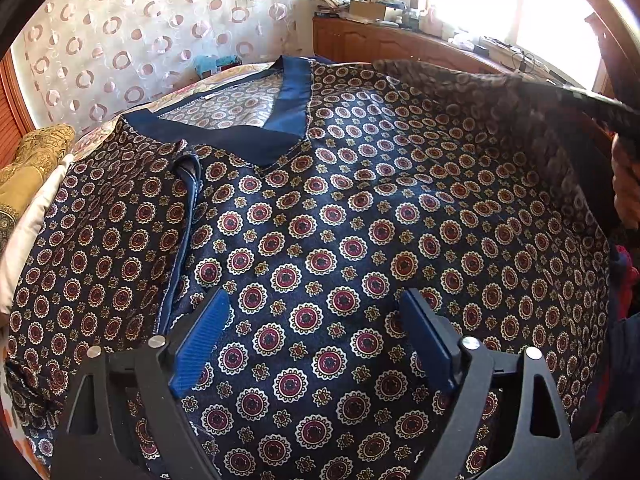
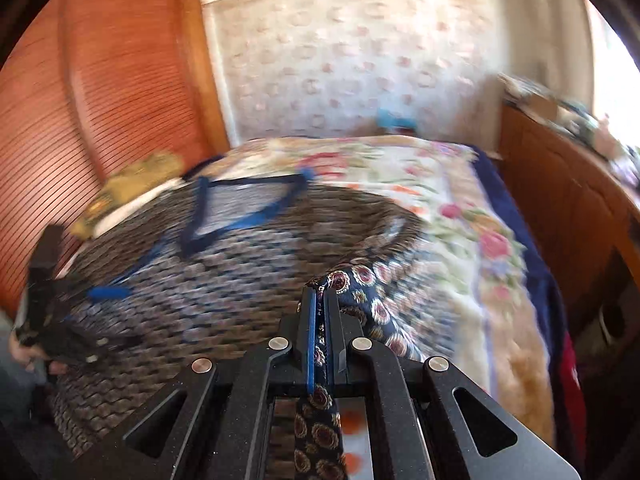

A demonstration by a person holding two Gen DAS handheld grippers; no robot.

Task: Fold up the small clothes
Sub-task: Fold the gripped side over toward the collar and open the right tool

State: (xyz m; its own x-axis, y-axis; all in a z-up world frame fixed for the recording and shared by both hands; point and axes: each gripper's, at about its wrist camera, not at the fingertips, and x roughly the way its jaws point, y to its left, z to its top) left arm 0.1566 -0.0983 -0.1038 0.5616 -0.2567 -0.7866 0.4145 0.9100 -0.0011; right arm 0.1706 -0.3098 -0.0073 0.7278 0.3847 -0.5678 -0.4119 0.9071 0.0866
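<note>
A dark blue shirt (image 1: pixel 320 220) with a red and cream medallion print lies front up on the bed, its plain blue V-neck collar (image 1: pixel 256 136) at the far end. My left gripper (image 1: pixel 316 300) hovers open over the shirt's lower middle, nothing between its blue pads. In the right wrist view my right gripper (image 2: pixel 320 294) is shut on a fold of the shirt's right edge (image 2: pixel 360 280), lifted off the bed; fabric hangs below the jaws. That raised edge (image 1: pixel 460 80) shows blurred at the upper right of the left wrist view. The left gripper (image 2: pixel 60 320) appears at the far left.
A floral blanket (image 2: pixel 460 208) covers the bed under the shirt. A slatted wooden headboard (image 2: pixel 100 100) stands at the left, with a gold pillow (image 1: pixel 36 152) beside it. A wooden cabinet (image 1: pixel 380 44) loaded with clutter runs along the right under a bright window.
</note>
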